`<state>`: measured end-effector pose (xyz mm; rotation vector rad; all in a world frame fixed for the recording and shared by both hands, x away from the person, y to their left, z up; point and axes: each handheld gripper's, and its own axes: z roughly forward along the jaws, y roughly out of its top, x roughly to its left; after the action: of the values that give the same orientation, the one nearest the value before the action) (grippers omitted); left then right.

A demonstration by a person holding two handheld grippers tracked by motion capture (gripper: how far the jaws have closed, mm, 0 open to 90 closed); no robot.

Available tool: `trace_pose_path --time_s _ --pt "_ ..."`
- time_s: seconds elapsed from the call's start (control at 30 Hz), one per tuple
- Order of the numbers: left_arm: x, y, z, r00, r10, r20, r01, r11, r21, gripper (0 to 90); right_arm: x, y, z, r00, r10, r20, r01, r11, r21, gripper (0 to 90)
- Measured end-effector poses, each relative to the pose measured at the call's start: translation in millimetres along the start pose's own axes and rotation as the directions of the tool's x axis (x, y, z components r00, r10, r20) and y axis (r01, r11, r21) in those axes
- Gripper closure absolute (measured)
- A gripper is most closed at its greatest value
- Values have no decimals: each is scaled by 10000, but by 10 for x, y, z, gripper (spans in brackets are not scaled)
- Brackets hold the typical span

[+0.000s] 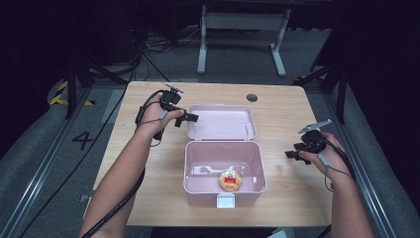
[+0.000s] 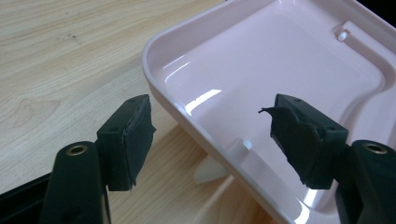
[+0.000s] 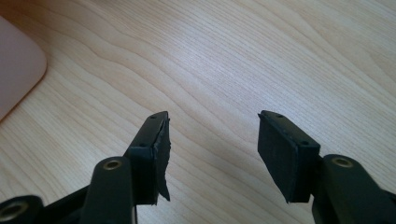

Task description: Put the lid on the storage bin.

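An open pink box stands at the middle of the wooden table, and its lid lies flat behind it. A round yellow tin with a red label rests inside the box near its front wall. My left gripper is at the lid's left edge, open. In the left gripper view its jaws stand wide on either side of the lid's rim, and the pads touch nothing. My right gripper is held to the right of the box, open over bare wood, with a rounded pink corner off to its left.
A white latch sits on the box's front wall. A dark round hole marks the table's far right part. Black cables trail from both grippers along the forearms. A white desk frame stands beyond the table.
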<state>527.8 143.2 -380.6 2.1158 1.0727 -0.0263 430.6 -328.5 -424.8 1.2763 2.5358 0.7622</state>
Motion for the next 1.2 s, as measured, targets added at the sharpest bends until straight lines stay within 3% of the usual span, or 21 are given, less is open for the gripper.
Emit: trace_pose_path --time_s 0.33,0.47,0.6,0.77,0.93,1.2 --pt "102 20 194 9958 -864 305 860 9962 118 319 14 -20 -26 10000 -25 8 25 10000 -58 440" --pt "126 8 234 9952 -884 415 872 9958 297 366 13 -23 -15 10000 -37 -2 37 10000 -47 436" --pt "156 -6 278 9882 -1360 709 1335 9903 383 373 27 -13 -13 10000 -95 1 95 10000 -6 434" --pt "166 -5 281 9827 -1612 913 1600 9869 213 411 25 -11 -19 9999 -135 19 135 9999 -79 435" --pt "164 21 210 9801 -1824 787 1821 9832 106 569 39 -2 -19 9998 -214 1 214 9998 -51 437" --pt "79 75 106 9812 -1858 529 1872 9820 -230 632 36 2 -35 9996 -267 -26 267 9996 -104 440"
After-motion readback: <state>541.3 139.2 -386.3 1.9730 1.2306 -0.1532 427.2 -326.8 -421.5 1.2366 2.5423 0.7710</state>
